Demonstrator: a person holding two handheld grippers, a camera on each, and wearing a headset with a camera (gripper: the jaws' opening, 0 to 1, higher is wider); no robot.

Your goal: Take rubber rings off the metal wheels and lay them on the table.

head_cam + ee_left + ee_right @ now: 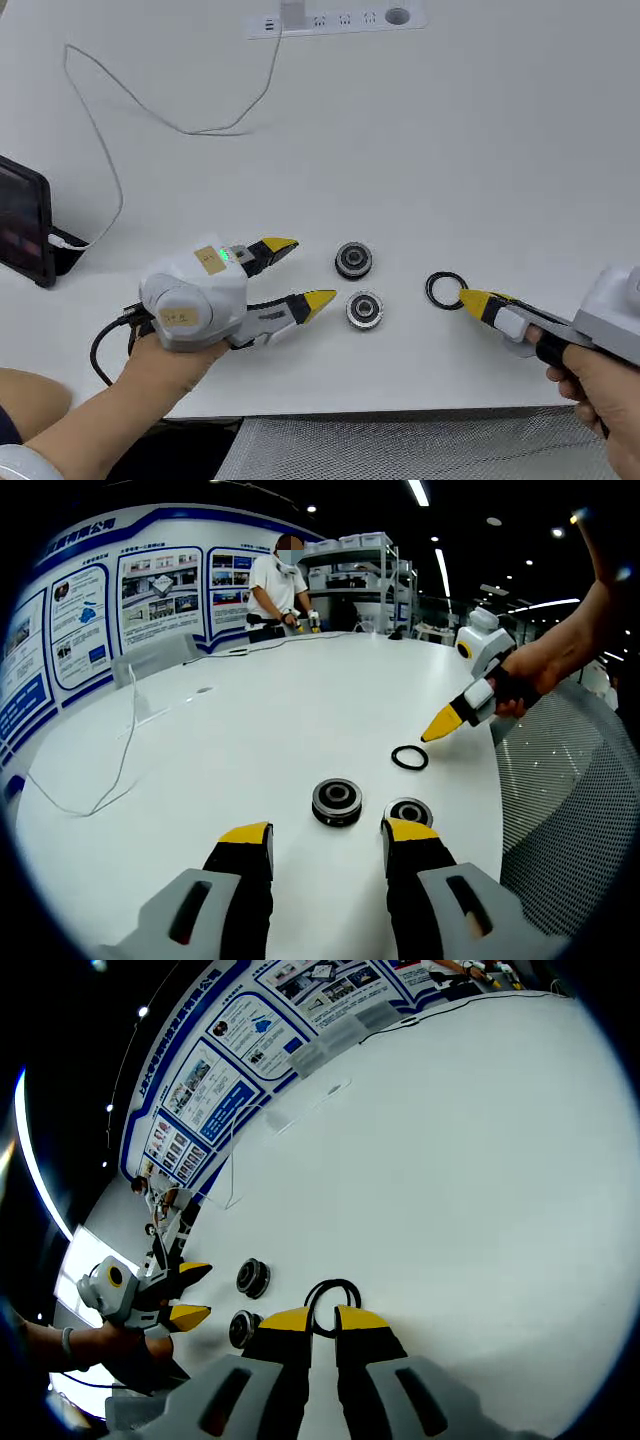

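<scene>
Rubber ring (429,290): one, partly hidden behind clenched, empty right gripper (322,1315); two metal wheels (353,260) (364,309) at its 9 o'clock; left gripper (305,270) released.

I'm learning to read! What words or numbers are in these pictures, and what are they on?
Stickers on the left gripper: too small to read.
Wall posters: writing too blurred to read.
So no text here can be quoted.

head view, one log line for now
left gripper open beside wheels | rubber ring flat on table | right gripper at its edge, grip unclear
</scene>
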